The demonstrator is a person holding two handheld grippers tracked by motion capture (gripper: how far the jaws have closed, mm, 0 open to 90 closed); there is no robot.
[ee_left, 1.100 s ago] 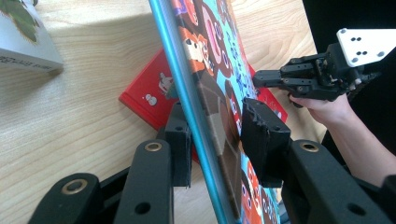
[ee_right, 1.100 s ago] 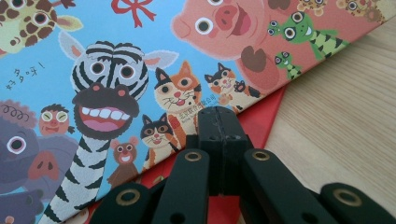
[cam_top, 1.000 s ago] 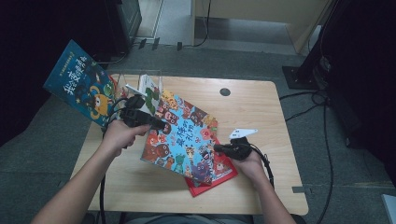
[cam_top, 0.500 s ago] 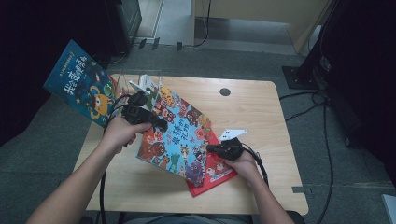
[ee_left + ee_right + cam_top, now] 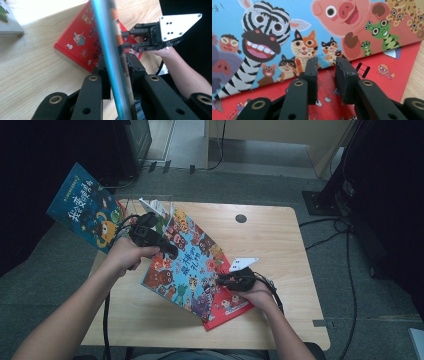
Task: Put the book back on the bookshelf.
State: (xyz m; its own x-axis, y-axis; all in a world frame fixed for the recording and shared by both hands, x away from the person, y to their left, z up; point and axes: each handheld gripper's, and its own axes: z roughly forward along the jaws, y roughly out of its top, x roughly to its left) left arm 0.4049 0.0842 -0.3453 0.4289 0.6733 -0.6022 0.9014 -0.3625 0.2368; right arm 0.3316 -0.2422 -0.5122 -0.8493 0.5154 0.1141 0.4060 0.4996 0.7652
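A picture book with cartoon animals is propped up at a slant over a red book on the wooden table. My left gripper holds the animal book at its upper left edge. In the left gripper view the book runs edge-on between the jaws, which have just been closing onto it. My right gripper sits at the book's lower right edge. Its jaws have just been opening and stand apart with nothing between them. The zebra and cats on the cover lie just beyond the tips, above the red book.
A dark blue book stands tilted past the table's left edge, with a clear stand and a white book near it. A round cable hole is at the back. Cables cross the floor at the right.
The right gripper has slid left along the animal book's lower edge and its jaws have parted, letting the book go. The left gripper still holds the book's upper edge.
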